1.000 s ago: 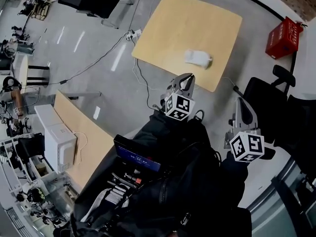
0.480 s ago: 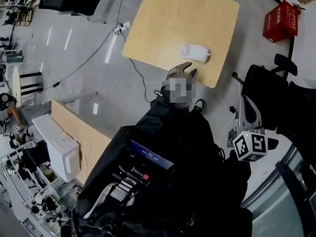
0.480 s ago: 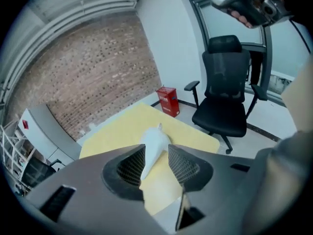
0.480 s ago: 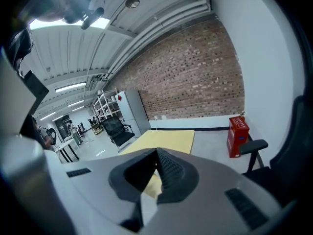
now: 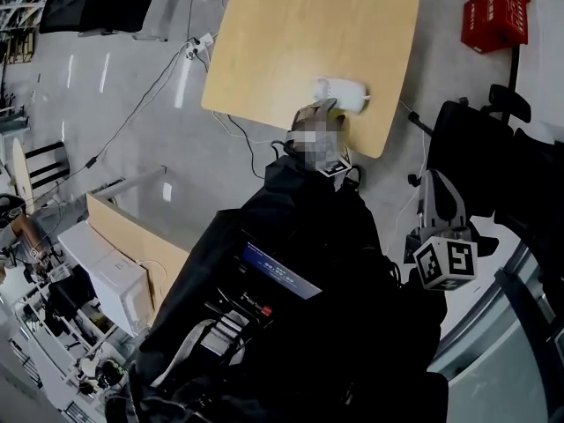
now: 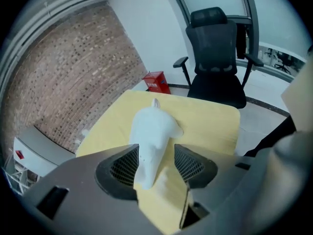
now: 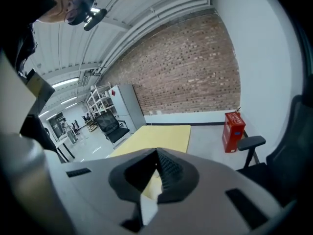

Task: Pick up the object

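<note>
My left claw [image 6: 156, 147] has just been opening and stands apart around the near end of the white toy [image 6: 154, 125] on the table [image 6: 210, 124], so I judge closing and lifting remain.

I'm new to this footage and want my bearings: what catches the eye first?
A white object lies on the pale yellow table, with the left gripper right at it: its jaws have just been opening and stand apart with the object between them. Beyond the table, a red crate sits near the brick wall.
</note>
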Demonstrator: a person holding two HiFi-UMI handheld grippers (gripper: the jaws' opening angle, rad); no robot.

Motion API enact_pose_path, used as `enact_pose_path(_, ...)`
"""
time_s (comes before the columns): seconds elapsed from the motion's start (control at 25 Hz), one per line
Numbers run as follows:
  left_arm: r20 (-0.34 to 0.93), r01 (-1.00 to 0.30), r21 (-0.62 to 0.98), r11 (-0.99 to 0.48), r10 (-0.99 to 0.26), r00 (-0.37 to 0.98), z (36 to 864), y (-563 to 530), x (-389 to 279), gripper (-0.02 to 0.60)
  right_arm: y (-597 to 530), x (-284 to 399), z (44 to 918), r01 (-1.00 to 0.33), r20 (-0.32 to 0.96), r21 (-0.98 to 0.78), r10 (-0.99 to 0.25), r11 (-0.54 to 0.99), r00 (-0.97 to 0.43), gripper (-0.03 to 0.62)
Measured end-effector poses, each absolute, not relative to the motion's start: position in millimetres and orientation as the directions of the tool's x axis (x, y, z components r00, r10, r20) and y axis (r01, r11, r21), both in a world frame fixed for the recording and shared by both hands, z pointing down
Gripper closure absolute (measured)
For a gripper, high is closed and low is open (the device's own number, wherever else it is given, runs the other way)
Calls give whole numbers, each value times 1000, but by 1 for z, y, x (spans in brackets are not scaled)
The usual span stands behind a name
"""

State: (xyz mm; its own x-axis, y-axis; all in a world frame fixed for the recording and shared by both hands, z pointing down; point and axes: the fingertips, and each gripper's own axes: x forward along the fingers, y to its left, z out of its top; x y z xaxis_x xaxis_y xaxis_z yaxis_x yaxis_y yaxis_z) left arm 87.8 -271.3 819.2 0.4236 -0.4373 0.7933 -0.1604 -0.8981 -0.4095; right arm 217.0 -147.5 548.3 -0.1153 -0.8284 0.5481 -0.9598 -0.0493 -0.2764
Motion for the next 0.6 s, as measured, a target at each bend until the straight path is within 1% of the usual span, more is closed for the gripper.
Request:
enact_pose_path(0.32,796,-81,-454,-888,-444,410,846,-280,101,368,-149,226,557,-962,577,-256,-813,-96,-73,589)
enact_pose_path(0.6,747,-132,-509,-850,-513,423,843,-295,111,371,-144,233,559,-962,590,-245,-806,-125,-46,589)
